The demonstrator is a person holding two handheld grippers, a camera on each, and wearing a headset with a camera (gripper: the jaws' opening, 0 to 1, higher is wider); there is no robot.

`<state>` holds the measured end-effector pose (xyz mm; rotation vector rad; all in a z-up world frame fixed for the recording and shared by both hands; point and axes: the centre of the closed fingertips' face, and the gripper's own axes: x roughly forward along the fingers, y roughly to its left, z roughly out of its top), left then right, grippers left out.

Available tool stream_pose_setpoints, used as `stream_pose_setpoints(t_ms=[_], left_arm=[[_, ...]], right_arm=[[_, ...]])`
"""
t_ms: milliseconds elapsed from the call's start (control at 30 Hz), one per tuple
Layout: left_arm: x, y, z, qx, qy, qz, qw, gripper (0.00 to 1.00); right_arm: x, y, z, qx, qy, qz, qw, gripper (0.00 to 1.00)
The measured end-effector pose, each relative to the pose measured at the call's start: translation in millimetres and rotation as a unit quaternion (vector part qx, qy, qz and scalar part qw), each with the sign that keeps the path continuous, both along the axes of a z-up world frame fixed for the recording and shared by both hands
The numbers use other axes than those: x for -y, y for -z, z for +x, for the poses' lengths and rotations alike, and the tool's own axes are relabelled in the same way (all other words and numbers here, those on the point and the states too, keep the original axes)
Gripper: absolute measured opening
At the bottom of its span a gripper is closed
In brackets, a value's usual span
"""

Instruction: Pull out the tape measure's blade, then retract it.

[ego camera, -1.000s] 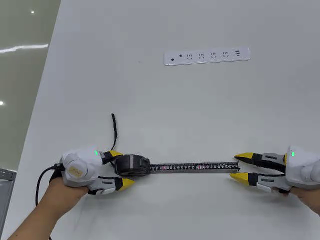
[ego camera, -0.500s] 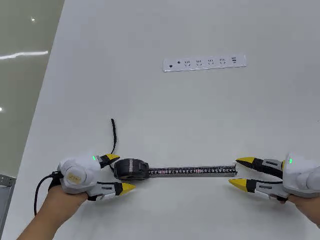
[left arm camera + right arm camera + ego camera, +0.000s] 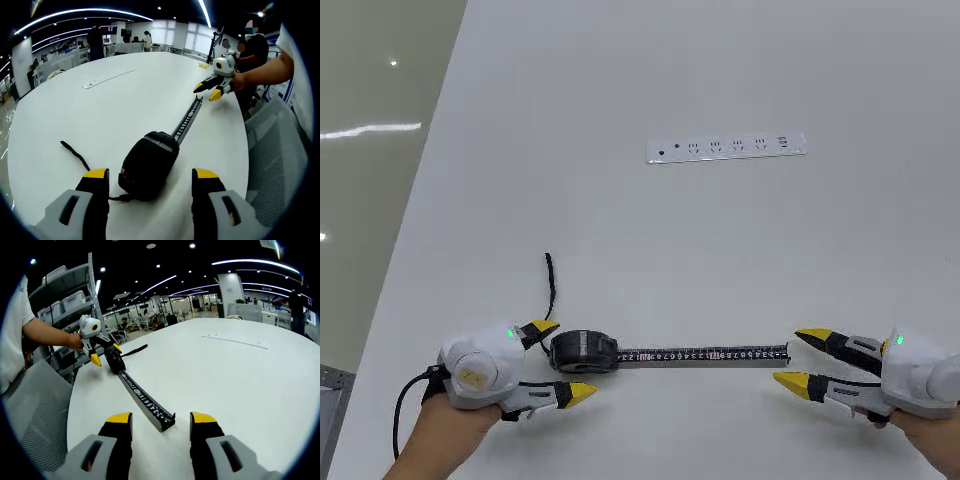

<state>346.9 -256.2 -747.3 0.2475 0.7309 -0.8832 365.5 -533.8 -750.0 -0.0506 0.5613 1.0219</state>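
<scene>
- The black tape measure (image 3: 583, 352) has its numbered blade (image 3: 705, 354) out; left gripper (image 3: 568, 358) fingers spread around it.
- Past the blade tip, right gripper (image 3: 791, 356) fingers spread, holding nothing; retracting seems next.

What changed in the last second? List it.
The head camera shifted, and the right gripper spread its jaws slightly around the blade end. Unchanged: the blade is out at the same length on the table, the case lies between the left gripper open jaws, and nothing is gripped.
</scene>
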Motion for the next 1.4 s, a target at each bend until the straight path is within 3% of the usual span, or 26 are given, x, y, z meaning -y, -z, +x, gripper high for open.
stream_pose_setpoints(t_ms=[233, 700, 933, 1400], left_arm=[[2.6, -13.0, -2.5, 0.009, -0.027, -0.019, 0.9994, 0.65], [1.9, -23.0, -18.6, 0.013, -0.073, -0.041, 0.9964, 0.69], [-1.4, -28.9, -23.1, 0.023, -0.098, -0.051, 0.9937, 0.71], [-5.6, -32.5, -40.4, 0.025, -0.142, -0.064, 0.9875, 0.75]], right_arm=[[0.0, -0.4, -5.8, -0.003, 0.015, -0.012, 0.9998, 0.48], [-6.5, -14.0, -18.2, 0.001, 0.042, -0.006, 0.9991, 0.54], [-6.1, -21.5, -21.3, 0.009, 0.054, -0.005, 0.9985, 0.57], [1.4, -23.5, -35.4, 0.008, 0.083, -0.005, 0.9965, 0.62]])
